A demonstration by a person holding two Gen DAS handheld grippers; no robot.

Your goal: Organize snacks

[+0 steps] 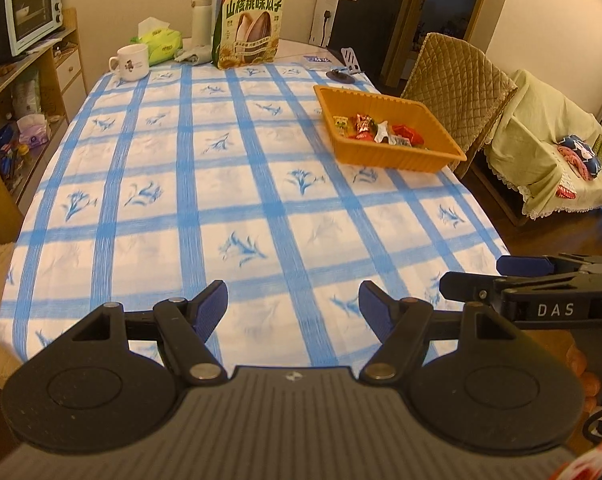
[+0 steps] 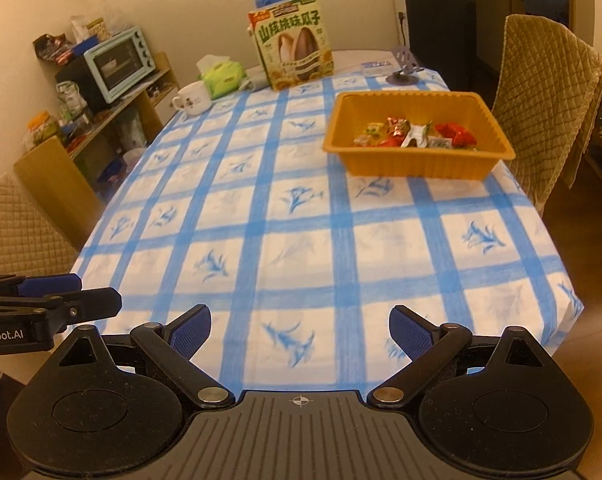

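Landmark: the orange tray [image 2: 417, 164]; every place below is given from it.
Left hand-held gripper [image 1: 293, 308]: nearest of all, over the near edge of the worktop [image 1: 221, 208], well short of the tray; jaws apart, nothing between them.
Right hand-held gripper [image 2: 301, 334]: just beside the left one, also well short of the tray; jaws apart and empty.
Cloth: blue-checked, bare between the grippers and the tray; no loose snack shows on it.
Tray contents: wrapped snacks [image 2: 417, 134] in red, yellow and white, heaped toward its near wall; the far half is bare.
Tray risk: it sits close to the worktop's right edge by the quilted chair [image 2: 549, 92]; a push from the left could, I judge, slide it off.
Cloth risk: a low finger dragging across could bunch the cloth and shift the tray.
Seed bag [image 1: 251, 26]: beyond the tray and to its left, standing upright; a high nudge would likely topple it.
Mug [image 1: 131, 63]: far left of the tray, beside a green tissue pack [image 1: 159, 40]; contents not visible.
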